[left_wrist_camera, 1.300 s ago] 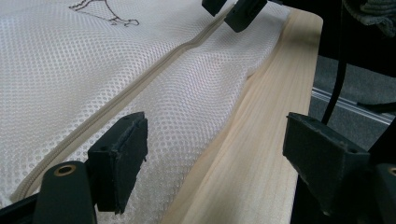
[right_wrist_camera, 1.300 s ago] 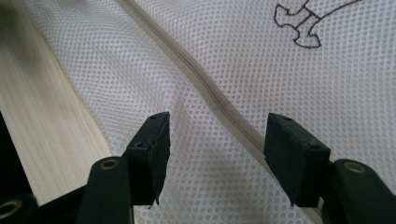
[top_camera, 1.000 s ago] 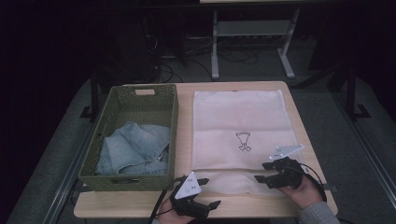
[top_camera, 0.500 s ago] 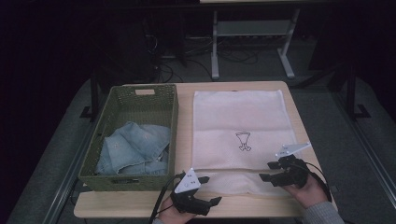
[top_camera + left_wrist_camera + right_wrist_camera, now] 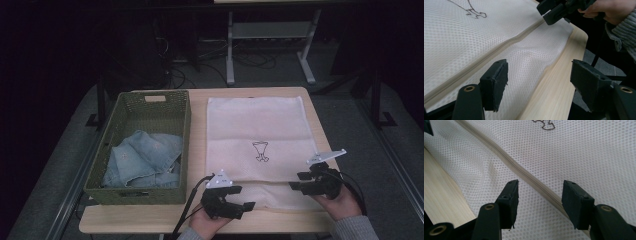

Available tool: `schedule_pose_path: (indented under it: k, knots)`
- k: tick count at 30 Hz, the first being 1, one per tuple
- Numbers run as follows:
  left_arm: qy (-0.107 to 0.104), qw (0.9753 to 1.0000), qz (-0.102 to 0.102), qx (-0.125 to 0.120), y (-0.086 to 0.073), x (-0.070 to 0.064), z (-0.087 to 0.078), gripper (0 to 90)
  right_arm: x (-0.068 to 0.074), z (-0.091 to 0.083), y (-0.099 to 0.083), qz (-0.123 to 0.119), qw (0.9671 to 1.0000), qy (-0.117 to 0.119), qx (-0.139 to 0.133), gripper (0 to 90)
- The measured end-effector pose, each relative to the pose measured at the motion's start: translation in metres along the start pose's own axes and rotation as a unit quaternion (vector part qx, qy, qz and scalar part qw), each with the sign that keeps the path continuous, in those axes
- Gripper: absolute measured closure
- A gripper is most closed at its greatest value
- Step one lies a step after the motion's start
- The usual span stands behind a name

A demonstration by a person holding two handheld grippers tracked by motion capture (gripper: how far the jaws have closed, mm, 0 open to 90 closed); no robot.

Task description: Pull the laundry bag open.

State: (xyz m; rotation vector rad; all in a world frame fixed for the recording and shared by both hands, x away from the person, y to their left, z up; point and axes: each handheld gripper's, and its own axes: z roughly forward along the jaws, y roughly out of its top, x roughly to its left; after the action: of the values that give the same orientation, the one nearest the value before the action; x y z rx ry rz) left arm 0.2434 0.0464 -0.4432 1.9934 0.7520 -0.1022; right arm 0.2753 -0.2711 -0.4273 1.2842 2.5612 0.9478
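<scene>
Dark floor and metal stand legs lie beyond a pale wooden counter (image 5: 150,220). Farthest left of both sets of fingers stands a green woven basket (image 5: 120,187), with folded blue denim (image 5: 142,160) lying inside it. Right of the basket, a white mesh bag (image 5: 255,125) lies flat on the counter, a small dark drawing (image 5: 260,150) printed near its middle and a pale zipper (image 5: 524,173) running across its near part.

At the bag's near-left corner, the left gripper (image 5: 239,204) is held in a hand (image 5: 207,227) at the counter's near edge. Its fingers (image 5: 495,86) are spread wide and hold nothing; in the left gripper view one finger sits over the mesh below the zipper, the other over bare wood beside the bag's edge.

Farther right, the right gripper (image 5: 298,181) is held in a hand (image 5: 342,202) with a grey knitted sleeve (image 5: 350,230). Its fingers (image 5: 510,200) are likewise released, hovering just over the bag, with the zipper passing through the gap between them. No mesh is pinched by either pair.
</scene>
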Motion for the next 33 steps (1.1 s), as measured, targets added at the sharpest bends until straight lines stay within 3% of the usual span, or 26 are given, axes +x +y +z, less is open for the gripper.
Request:
schedule_pose_path:
  k: [9,23,33]
  knots:
    - [-0.019,0.9975,-0.067,0.015,0.024,0.005,0.03,35.6,-0.013,-0.01,-0.005,0.027,0.9996,-0.006,0.007,55.3]
    - [-0.032,0.9939,-0.1,0.033,0.047,0.001,0.07,37.2,-0.028,-0.018,-0.012,0.066,0.9974,-0.017,0.024,57.1]
    - [-0.04,0.9897,-0.128,0.051,0.059,-0.002,0.093,40.9,-0.041,-0.026,-0.02,0.095,0.9948,-0.025,0.027,58.4]
